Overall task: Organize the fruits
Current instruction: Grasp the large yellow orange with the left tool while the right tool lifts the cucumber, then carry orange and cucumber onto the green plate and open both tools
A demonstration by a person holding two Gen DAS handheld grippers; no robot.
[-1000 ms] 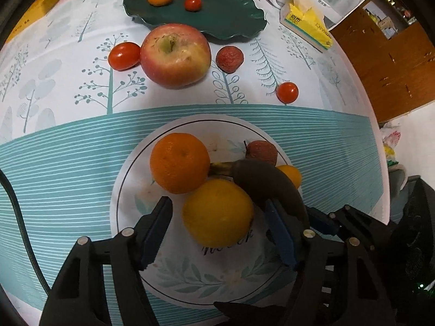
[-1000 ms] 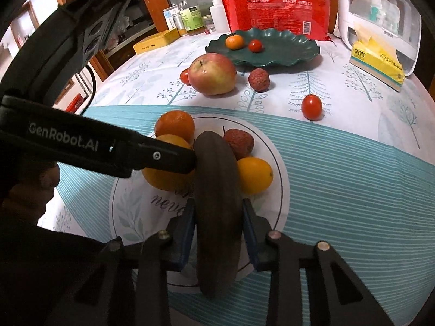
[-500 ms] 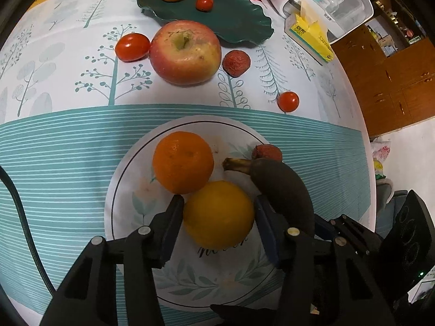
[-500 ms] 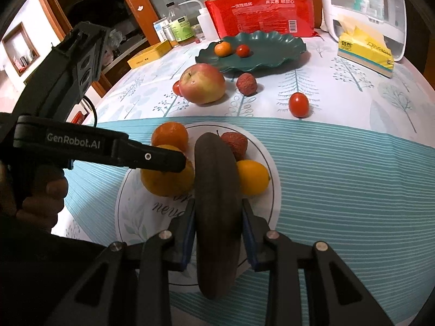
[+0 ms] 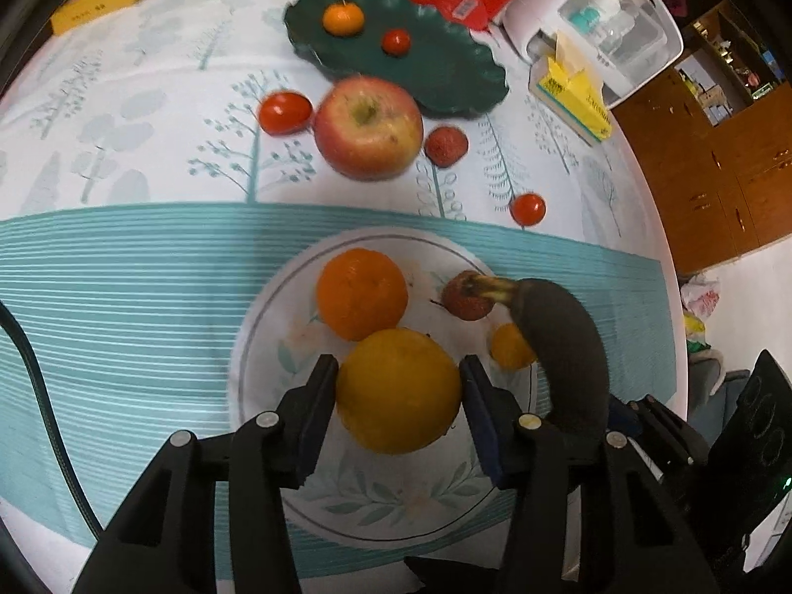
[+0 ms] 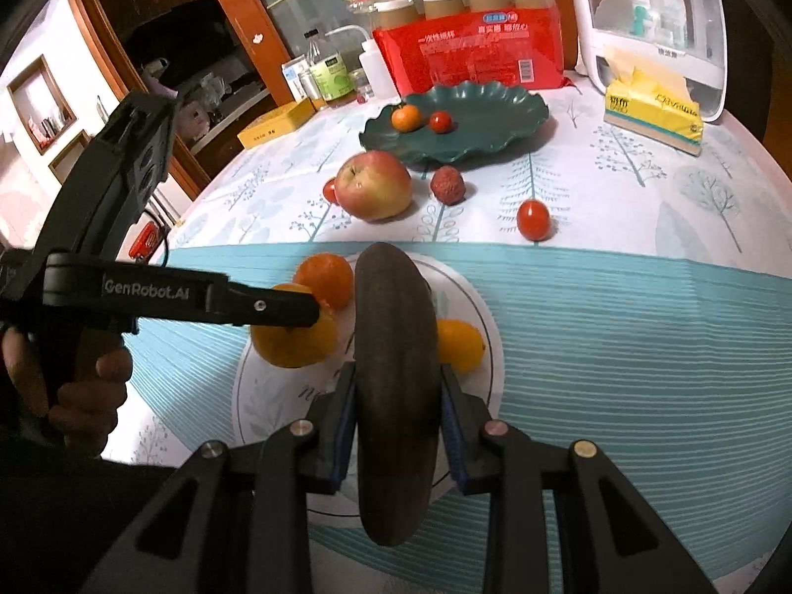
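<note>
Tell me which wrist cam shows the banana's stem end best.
Left wrist. There the dark banana shows side-on, its yellowish stem tip over the white plate. The right wrist view looks along the banana, clamped in the right gripper, so the stem end is hidden.

The left tongs point(image 5: 398, 388), pointing steeply down over the white plate point(image 5: 257, 371), have just been closing and now clamp the yellow orange point(image 5: 398, 391). The right tongs point(image 6: 396, 396) grip the dark banana point(image 6: 396, 371) above that plate's near edge.

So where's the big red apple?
In the left wrist view the apple sits on the tablecloth beyond the white plate, just before the green dish, between a tomato and a lychee.
</note>
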